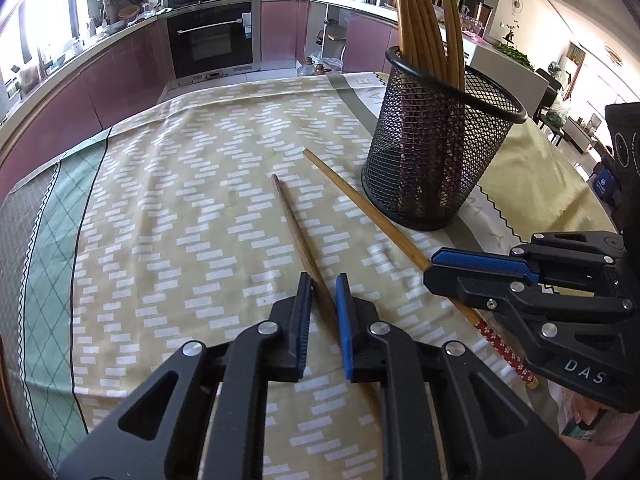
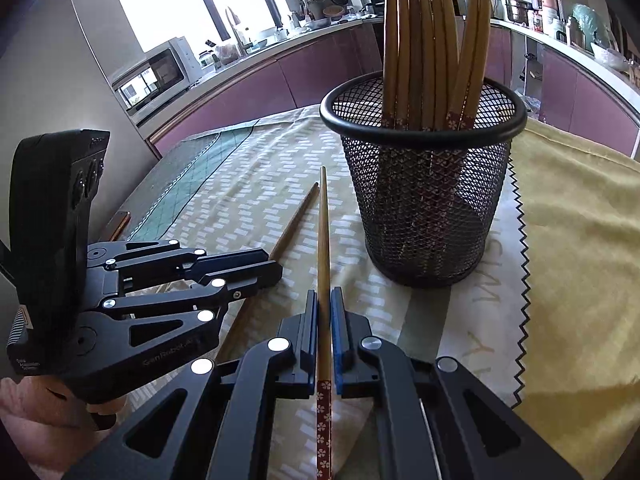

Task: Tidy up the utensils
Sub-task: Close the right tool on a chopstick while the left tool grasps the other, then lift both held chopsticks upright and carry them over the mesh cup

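Two loose chopsticks lie on the patterned tablecloth. A dark brown chopstick runs between the fingers of my left gripper; the jaws are narrow around it with a small gap on each side. A light bamboo chopstick with a red flowered end runs between the fingers of my right gripper, whose jaws are closed on it. A black mesh holder stands upright just beyond, holding several bamboo chopsticks. The holder also shows in the left wrist view, to the right.
The table is covered by a yellow and green patterned cloth and a plain yellow cloth at the right. Kitchen cabinets and an oven stand beyond the table's far edge.
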Demonstrator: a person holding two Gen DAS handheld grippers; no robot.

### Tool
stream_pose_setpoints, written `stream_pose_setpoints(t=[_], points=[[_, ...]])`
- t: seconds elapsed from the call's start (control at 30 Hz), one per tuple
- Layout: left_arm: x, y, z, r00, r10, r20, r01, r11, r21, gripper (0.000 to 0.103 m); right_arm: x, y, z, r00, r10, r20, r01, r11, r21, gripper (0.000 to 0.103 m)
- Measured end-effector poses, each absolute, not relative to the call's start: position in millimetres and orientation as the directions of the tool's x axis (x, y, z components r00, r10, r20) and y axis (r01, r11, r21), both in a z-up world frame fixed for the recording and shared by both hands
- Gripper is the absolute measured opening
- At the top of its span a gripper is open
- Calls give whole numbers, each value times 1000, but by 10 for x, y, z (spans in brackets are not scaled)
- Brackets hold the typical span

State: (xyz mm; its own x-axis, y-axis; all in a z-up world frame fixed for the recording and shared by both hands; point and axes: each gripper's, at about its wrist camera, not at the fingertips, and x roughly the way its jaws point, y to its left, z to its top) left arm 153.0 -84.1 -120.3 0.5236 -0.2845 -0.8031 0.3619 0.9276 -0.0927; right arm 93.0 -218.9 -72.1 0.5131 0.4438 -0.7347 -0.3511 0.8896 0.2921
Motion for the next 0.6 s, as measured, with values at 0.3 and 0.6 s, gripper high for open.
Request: stream_pose_setpoints(t=[0.3, 0.6], points=[[1429, -770, -1201, 532, -281, -799, 329, 938, -111, 8, 889, -2221, -719, 501, 453, -737, -360, 884, 299, 6], [1332, -769, -1206, 513, -290, -808, 365, 926, -101, 10, 882, -2115, -785, 487, 398, -777, -376, 899, 224, 6]])
